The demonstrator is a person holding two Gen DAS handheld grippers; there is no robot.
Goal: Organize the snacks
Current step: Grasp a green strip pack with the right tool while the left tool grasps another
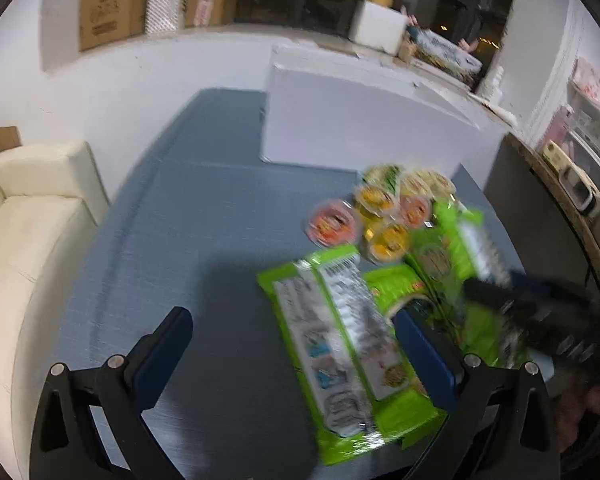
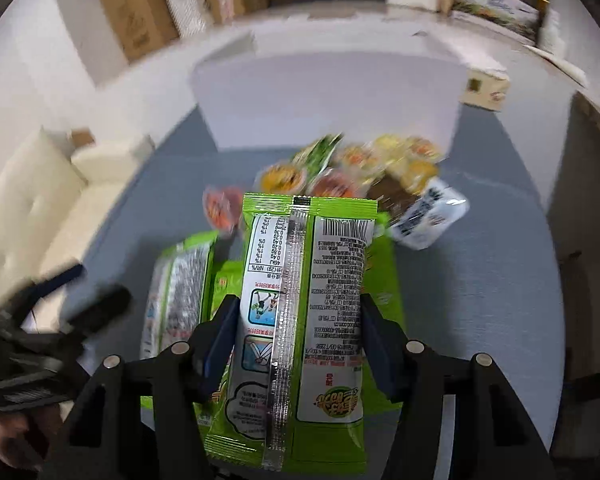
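Green snack packet [image 2: 300, 320], printed back up with a silver seam, sits clamped between the right gripper [image 2: 298, 344] fingers. Left gripper [image 1: 292, 356] gapes wide, its right finger over another green packet [image 1: 340, 356].

**Blue-grey surface and its load**

A blue-grey textured surface [image 1: 180, 240] carries everything. Against its far edge stands a white foam box [image 1: 340, 120]. In front of the box sits a cluster of round jelly cups [image 1: 384, 216] with orange, yellow and pink lids. Nearer the camera lie green snack packets [image 1: 340, 340], overlapping one another, printed backs up; the left-wrist view is blurred.
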